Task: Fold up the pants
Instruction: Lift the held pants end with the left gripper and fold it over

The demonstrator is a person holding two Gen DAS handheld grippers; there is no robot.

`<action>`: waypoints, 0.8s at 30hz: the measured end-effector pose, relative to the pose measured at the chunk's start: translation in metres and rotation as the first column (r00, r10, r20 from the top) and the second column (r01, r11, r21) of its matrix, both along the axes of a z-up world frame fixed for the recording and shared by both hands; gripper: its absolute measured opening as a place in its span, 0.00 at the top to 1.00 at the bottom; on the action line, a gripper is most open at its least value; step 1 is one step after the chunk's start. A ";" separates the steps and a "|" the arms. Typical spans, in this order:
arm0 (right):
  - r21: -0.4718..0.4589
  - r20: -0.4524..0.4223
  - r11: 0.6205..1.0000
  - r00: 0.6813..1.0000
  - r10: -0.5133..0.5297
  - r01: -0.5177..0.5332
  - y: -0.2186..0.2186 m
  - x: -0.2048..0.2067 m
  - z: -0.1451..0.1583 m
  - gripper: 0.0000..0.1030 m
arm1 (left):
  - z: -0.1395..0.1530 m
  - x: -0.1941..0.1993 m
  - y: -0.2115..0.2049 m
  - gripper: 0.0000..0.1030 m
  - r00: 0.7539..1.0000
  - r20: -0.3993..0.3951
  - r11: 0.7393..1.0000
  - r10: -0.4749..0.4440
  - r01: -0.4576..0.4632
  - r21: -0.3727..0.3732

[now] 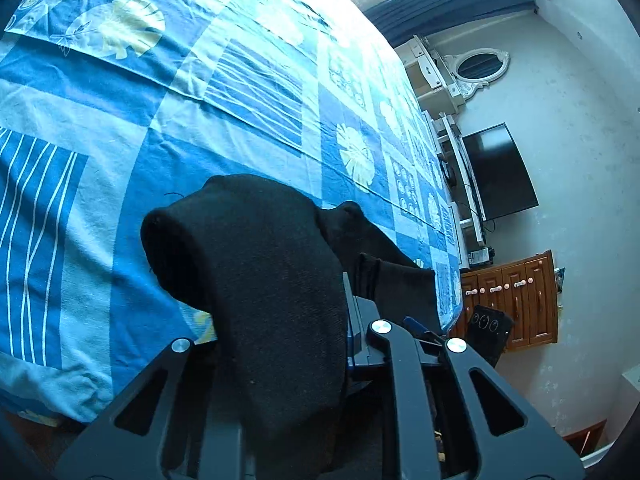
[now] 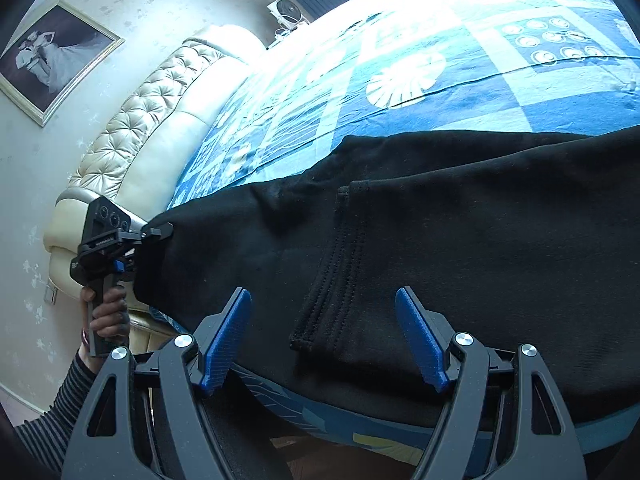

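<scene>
Pants (image 2: pixel 460 248) lie on bed (image 2: pixel 460 92) near edge; left gripper (image 2: pixel 158 234) clamps far-left corner, right gripper (image 2: pixel 324 340) wide open w/ waistband between fingers.

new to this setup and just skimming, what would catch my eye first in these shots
The black pants dominate, spread along the near edge of the bed with its bright blue patchwork sheet. The left claw is clamped on one end of the pants at the left of the right wrist view, while the right claw hangs open over the ribbed cuff.
</scene>
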State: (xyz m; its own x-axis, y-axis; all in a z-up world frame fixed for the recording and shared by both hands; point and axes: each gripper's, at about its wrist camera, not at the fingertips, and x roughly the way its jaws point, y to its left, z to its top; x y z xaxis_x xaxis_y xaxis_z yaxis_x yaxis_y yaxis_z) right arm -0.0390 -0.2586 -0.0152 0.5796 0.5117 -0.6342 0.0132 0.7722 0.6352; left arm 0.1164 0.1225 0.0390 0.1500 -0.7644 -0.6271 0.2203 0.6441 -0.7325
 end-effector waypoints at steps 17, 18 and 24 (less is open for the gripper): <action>0.026 0.090 0.952 0.948 -0.305 0.304 -0.130 -0.062 0.037 0.28 | 0.061 -0.054 -0.284 0.84 0.955 0.179 0.950 -0.235 0.186 0.252; 0.031 0.093 0.945 0.940 -0.328 0.327 -0.138 -0.067 0.038 0.28 | 0.053 -0.059 -0.301 0.84 0.950 0.187 0.939 -0.252 0.193 0.286; 0.050 0.083 0.900 0.897 -0.435 0.432 -0.189 -0.096 0.030 0.28 | -0.004 -0.088 -0.383 0.84 0.922 0.195 0.849 -0.335 0.206 0.487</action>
State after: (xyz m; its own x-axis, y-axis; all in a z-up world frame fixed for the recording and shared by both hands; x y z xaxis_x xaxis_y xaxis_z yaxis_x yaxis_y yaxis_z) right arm -0.1352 -0.4473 0.0147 0.8020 0.2142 -0.5576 0.2844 0.6840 0.6718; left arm 0.0282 -0.2607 0.0346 0.1869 -0.4428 -0.8769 0.5759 0.7726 -0.2673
